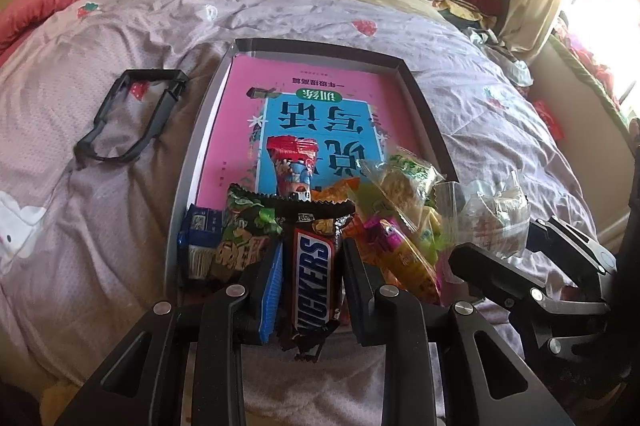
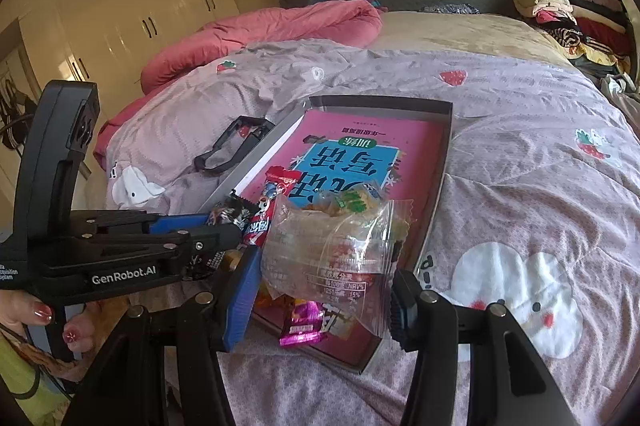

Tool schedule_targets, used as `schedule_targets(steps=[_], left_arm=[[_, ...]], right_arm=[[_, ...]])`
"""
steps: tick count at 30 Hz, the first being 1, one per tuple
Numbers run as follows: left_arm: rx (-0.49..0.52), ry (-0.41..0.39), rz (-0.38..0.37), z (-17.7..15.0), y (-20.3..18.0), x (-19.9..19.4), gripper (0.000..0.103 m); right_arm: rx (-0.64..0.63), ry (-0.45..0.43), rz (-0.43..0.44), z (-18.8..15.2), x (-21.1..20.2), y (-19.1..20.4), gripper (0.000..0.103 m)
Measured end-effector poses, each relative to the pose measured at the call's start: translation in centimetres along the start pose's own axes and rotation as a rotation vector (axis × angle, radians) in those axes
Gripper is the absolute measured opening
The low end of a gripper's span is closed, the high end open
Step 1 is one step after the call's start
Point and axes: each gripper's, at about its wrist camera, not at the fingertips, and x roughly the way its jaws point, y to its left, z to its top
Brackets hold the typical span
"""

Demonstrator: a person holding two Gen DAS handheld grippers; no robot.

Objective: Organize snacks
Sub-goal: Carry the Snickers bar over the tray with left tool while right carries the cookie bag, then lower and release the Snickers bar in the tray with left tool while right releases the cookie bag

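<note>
Left wrist view: left gripper (image 1: 310, 274) clamped on a Snickers bar (image 1: 314, 284), fingers pressed against both sides of the wrapper, bar upright at six o'clock over the near edge of the grey tray (image 1: 424, 106). Piled at the tray's near end, a green-and-black packet (image 1: 244, 230) at nine o'clock of the bar, a blue packet (image 1: 200, 234) beyond that, orange and magenta wrappers (image 1: 400, 250) at three o'clock. Pink book (image 1: 320, 114) lying flat inside the tray. Right wrist view: right gripper (image 2: 324, 290) holding a clear snack bag (image 2: 332, 250), fingers set against its two sides, above the tray's (image 2: 380, 104) near end. At nine o'clock, black eyeglasses (image 2: 228, 150) on the quilt (image 2: 520, 186).
</note>
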Motion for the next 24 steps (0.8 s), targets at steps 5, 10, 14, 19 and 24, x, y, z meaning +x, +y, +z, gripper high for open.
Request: schedule_targets(steps=[5, 10, 14, 19, 24], left_arm=[[0.000, 0.001, -0.006, 0.2, 0.3, 0.5, 0.029], [0.002, 0.006, -0.010, 0.2, 0.4, 1.0, 0.029], [0.002, 0.009, -0.016, 0.2, 0.6, 1.4, 0.029], [-0.001, 0.012, -0.023, 0.3, 0.8, 1.8, 0.030], [-0.003, 0.010, -0.031, 0.3, 1.0, 2.0, 0.030]], right_arm=[[-0.007, 0.012, 0.002, 0.3, 0.9, 0.2, 0.055], [-0.023, 0.014, 0.002, 0.7, 1.5, 0.6, 0.055], [-0.035, 0.017, -0.003, 1.1, 2.0, 0.9, 0.055], [-0.042, 0.023, -0.002, 1.4, 2.6, 1.1, 0.055], [-0.053, 0.025, 0.003, 1.9, 3.1, 1.4, 0.055]])
